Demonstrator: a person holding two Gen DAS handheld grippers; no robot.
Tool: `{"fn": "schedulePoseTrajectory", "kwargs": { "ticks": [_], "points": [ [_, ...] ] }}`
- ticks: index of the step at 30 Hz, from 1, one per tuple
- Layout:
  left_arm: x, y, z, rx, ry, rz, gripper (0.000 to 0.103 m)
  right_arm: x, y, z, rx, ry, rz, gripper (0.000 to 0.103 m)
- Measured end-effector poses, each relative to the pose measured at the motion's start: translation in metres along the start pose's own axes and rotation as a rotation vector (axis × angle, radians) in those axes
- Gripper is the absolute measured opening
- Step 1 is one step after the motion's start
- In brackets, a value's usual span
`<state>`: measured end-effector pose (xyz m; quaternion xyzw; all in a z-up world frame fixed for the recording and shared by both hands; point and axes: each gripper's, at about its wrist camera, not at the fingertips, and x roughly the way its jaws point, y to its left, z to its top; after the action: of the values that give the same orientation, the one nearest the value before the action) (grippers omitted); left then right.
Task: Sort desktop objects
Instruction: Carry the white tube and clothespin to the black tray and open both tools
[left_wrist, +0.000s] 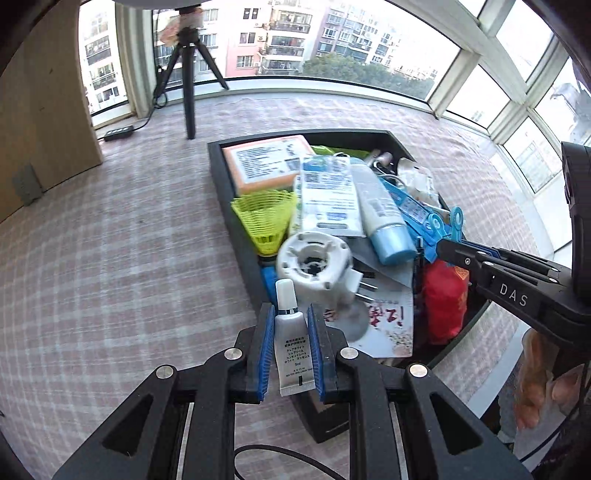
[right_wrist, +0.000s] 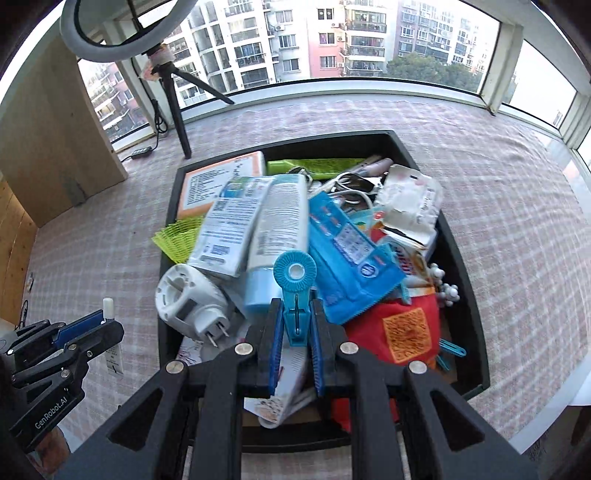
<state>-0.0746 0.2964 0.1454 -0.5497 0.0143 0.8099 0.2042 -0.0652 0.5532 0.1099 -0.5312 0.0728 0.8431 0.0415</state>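
The black tray (right_wrist: 461, 258) runs under the right gripper (right_wrist: 295, 336) at 6 o'clock, its near wall hidden. The white tube (right_wrist: 273, 221) and box (right_wrist: 229, 221) are smeared, print unreadable. A ring light (right_wrist: 110, 33) at 11 o'clock is cut by the frame. In the left view, the small tube (left_wrist: 293, 343) hides a leaflet (left_wrist: 384, 325) corner.

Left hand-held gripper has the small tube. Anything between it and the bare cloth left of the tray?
Nothing visible. The left hand-held gripper grips the small tube near the black tray's left wall; the plaid tablecloth beside it is bare. The tripod stands farther back.
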Motion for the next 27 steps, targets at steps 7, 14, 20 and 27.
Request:
{"fn": "schedulePoseTrajectory", "kwargs": {
  "ticks": [7, 14, 20, 27],
  "points": [
    [0.017, -0.067, -0.001, 0.096, 0.029, -0.035, 0.017, -0.013, -0.076, -0.021, 0.101, 0.011, -0.056, 0.014],
    [0.026, -0.091, 0.005, 0.117, 0.049, -0.021, 0.045, -0.013, -0.098, -0.022, 0.125, 0.025, -0.027, 0.024],
    [0.009, -0.085, 0.006, 0.131, -0.009, 0.011, 0.054, -0.023, -0.092, -0.018, 0.141, -0.015, -0.014, 0.046],
    [0.001, -0.047, 0.003, 0.067, -0.013, 0.037, 0.054, -0.02, -0.056, -0.011, 0.091, -0.013, 0.014, 0.046]
  ]
}}
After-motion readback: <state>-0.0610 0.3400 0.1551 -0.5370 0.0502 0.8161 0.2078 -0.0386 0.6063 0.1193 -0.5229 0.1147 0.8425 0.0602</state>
